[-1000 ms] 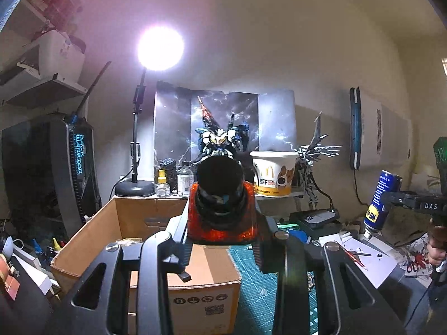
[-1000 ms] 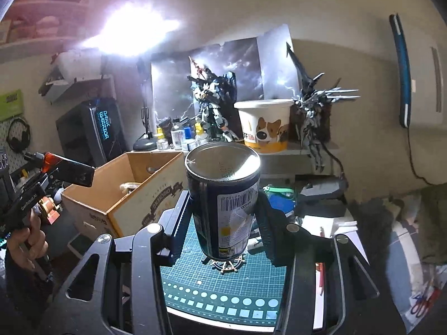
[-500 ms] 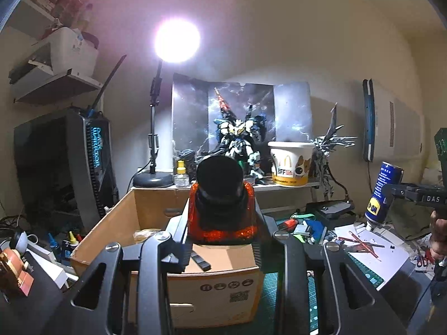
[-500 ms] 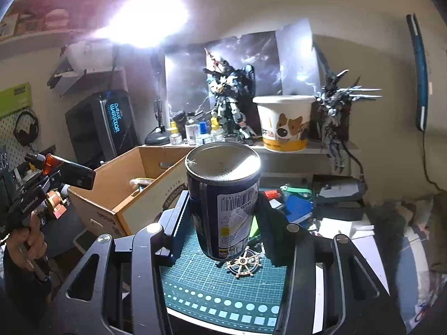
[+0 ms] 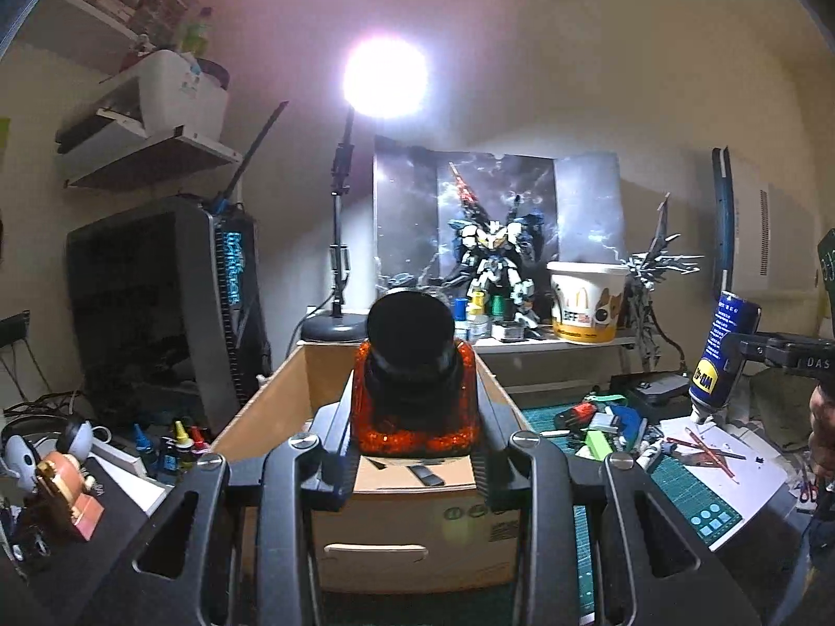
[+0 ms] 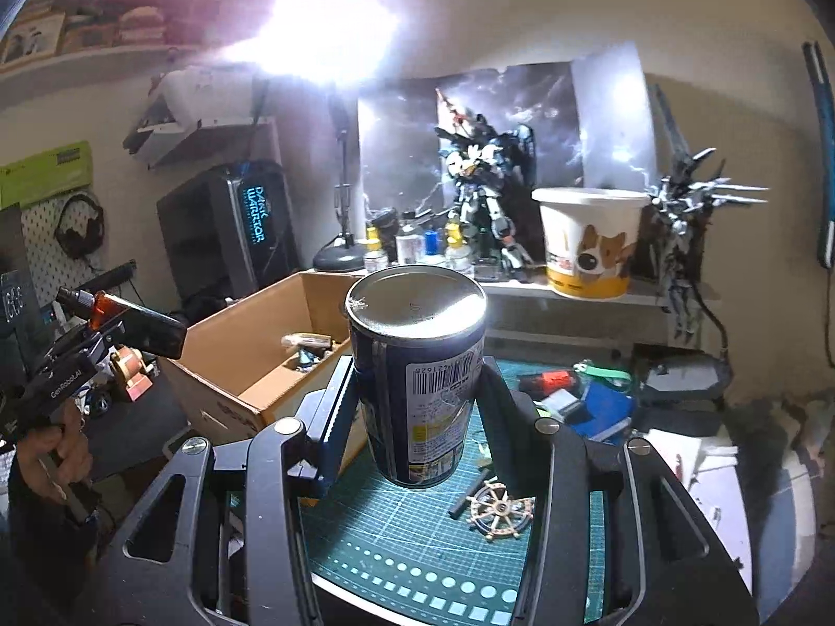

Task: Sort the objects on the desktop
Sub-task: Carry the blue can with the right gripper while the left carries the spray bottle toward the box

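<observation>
- The left tool [image 5: 415, 407] is clamped on a small bottle [image 5: 414, 396] with glittery orange-red sides and a round, matte black cap, held upright above the open cardboard box [image 5: 501, 396].
- The right tool [image 6: 417, 391] is clamped on a dark blue spray can [image 6: 417, 370], cylindrical, with a shiny metal end facing the camera and a white barcode label; it hangs above the green cutting mat [image 6: 417, 537], just right of the box.
- Seen from the left wrist, the can [image 5: 723, 360] stands nozzle-down, well to the right of the box.
- Inside the box, a few small items lie on the brown floor; what they are is unclear.
- On the mat, right of the box, lies a small wooden ship's wheel [image 6: 500, 508] beside a dark stick.
- Behind the box, a shelf carries a white-and-blue robot model [image 5: 493, 266], small paint bottles and a paper bucket [image 5: 587, 302] printed with a dog.
- Left of the box stands a black computer tower [image 5: 172, 308]; a bright lamp [image 5: 385, 78] glares above it.
</observation>
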